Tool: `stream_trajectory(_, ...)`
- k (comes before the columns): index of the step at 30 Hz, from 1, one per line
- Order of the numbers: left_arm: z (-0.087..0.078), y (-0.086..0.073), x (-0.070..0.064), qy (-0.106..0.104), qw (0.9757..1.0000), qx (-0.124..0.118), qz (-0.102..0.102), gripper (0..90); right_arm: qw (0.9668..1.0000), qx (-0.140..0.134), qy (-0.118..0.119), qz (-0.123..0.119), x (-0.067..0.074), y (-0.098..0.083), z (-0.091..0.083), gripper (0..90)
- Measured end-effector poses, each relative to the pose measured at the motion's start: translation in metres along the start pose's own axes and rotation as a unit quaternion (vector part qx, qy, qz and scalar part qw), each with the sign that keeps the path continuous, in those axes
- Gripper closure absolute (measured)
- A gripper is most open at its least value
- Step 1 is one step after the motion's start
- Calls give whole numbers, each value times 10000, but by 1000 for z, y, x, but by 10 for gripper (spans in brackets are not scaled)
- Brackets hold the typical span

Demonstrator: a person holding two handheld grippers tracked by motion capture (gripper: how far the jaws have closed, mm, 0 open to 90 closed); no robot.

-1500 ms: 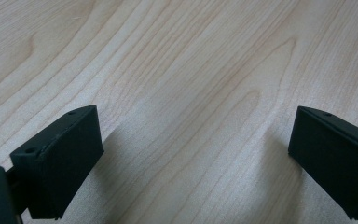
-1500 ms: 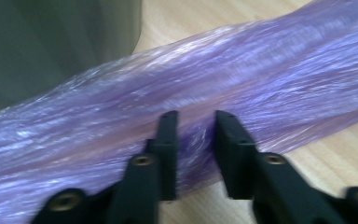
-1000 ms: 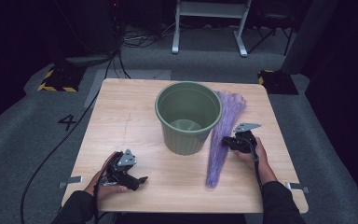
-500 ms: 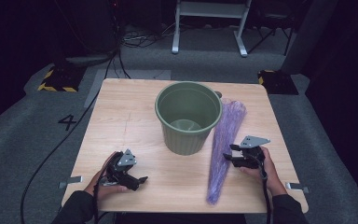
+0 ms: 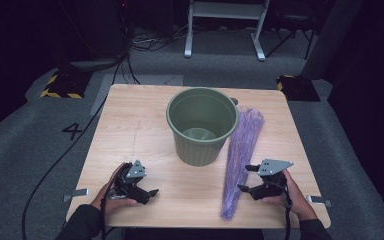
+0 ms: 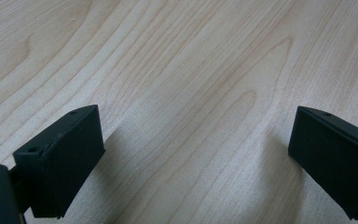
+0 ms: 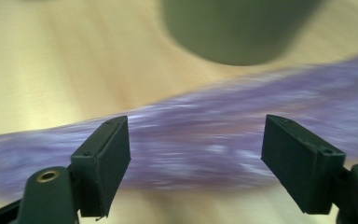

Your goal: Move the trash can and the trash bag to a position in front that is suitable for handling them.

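1. The purple bundle (image 5: 240, 155) lies flat on the table, a long thin sheaf of strands. Its long axis runs from the near edge of the table away towards the far side, leaning slightly right as it goes; the wider, fanned end is the far one, beside the bucket's rim, and the narrow end points back at the person.
2. It sits just to the right of the green bucket (image 5: 202, 125), close against its wall, and in the right gripper view the bundle (image 7: 205, 140) is a blurred band crossing in front of the jaws.
3. The right gripper (image 5: 246, 179) is near the bundle's lower half, jaws turned towards it. They have just been opening and now stand spread wide, with nothing pinched; the bundle lies beyond them.
4. The left gripper (image 5: 147, 190) rests low at the near left of the table, well apart from the bundle, its jaws spread over bare wood.
5. The table (image 5: 135, 120) is pale wood with a plain grain. Around it is grey carpet (image 5: 45, 145) marked with a "4" (image 5: 73, 131), black cables (image 5: 60, 165), a yellow-and-black striped block (image 5: 60, 86) and a white metal stand (image 5: 225, 25) in a dark room.
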State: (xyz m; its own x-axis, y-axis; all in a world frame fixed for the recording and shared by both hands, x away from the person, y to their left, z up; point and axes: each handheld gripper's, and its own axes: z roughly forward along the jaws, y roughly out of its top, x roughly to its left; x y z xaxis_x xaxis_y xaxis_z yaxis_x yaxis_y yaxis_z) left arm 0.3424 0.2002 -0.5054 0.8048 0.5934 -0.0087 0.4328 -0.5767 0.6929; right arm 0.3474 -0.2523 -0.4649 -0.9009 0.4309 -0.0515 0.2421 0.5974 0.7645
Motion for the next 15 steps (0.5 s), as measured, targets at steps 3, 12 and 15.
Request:
stream_trajectory(3,0,0,0,4,10000,1,-3,29,9996,98,228,-123,11,-1,11,299)
stream_trajectory(12,0,0,0,12,10000,3,-8,29,9994,94,232,-239,36,8,50,459)
stream_trajectory(15,0,0,0,14,10000,3,-10,29,9994,170,204,-235,40,12,60,440)
